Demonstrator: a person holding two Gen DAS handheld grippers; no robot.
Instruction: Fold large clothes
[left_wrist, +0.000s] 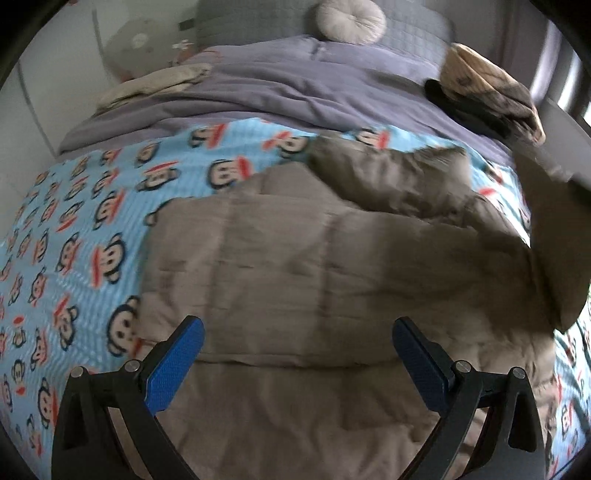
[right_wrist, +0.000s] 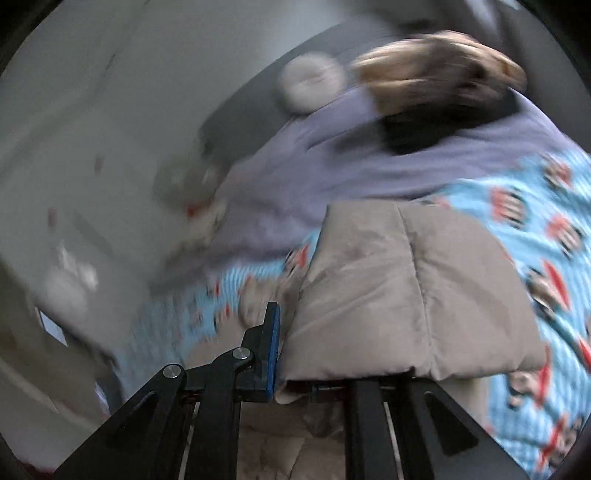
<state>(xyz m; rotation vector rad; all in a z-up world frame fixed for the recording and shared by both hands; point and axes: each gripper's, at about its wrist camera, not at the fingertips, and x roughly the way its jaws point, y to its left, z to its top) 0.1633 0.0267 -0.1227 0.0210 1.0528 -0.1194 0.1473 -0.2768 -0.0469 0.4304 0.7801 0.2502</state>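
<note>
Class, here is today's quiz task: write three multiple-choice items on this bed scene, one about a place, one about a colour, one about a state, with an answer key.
1. Where does the round cushion lie?
A. at the head of the bed, against the grey headboard
B. on the taupe quilted garment
C. on the floor

2. What is the ground colour of the monkey-print blanket?
A. yellow
B. light blue
C. dark green

3. What state is the left tool in?
A. shut on the blanket
B. shut on the cushion
C. open, holding nothing

Key:
1 A, it sits past the lilac duvet at the headboard.
2 B, pale blue shows between the monkey faces.
3 C, its blue pads stand wide apart above the garment, while the right tool is clamped on a fold of it.
</note>
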